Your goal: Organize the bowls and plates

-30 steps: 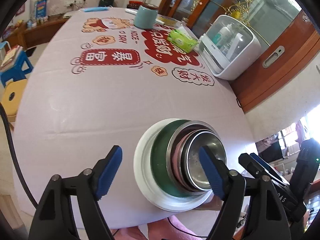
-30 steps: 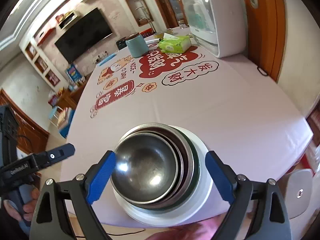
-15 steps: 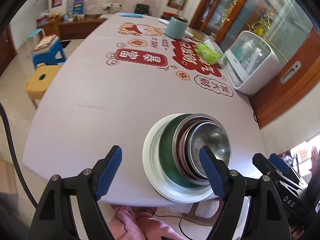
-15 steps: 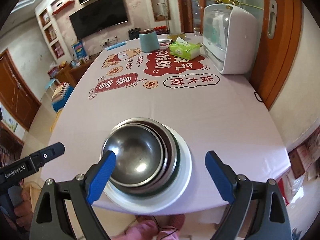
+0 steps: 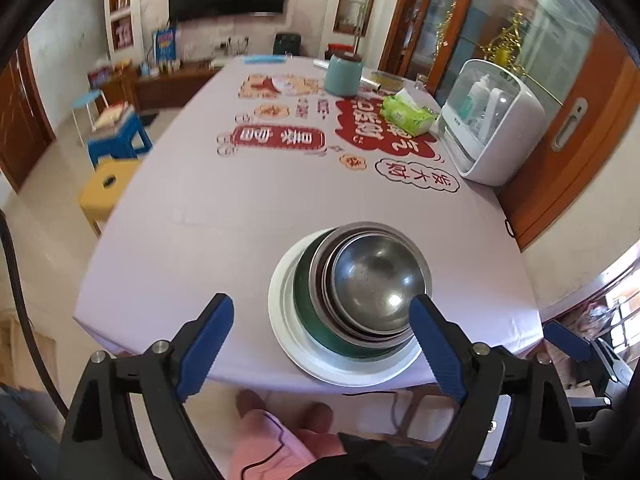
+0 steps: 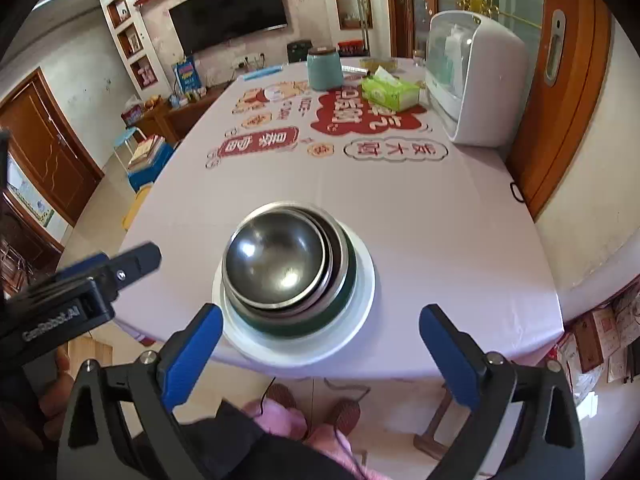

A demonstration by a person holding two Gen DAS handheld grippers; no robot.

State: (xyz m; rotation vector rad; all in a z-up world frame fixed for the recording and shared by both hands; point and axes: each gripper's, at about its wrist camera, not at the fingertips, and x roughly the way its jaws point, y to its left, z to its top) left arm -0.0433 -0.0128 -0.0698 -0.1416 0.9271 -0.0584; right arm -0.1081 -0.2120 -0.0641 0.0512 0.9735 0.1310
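The counter (image 5: 224, 216) is wide and covered with a pale cloth with red printed signs, and the stack of dishes stands near its front edge, close to the person. At the far end there are a white box-shaped appliance (image 5: 494, 120), a teal jar (image 5: 343, 74) and a green tissue pack (image 5: 406, 114), all well apart from the stack. The stack has a white plate (image 5: 288, 332) at the bottom, then a green bowl (image 5: 308, 312), and steel bowls (image 5: 376, 280) nested inside it, one in another, the smallest on top and shiny. It looks tidy and sits straight, so I judge the sorting is almost or fully done. The left claw (image 5: 320, 340) is above the front edge, and the stack lies ahead of it and a little to the right, not between its pads. The right claw (image 6: 320, 344) has the stack ahead and a little to the left. Both claws have just been opening and stand wide, with nothing held. The stack is round, so it has no long axis, and neither hand seems clearly nearer.
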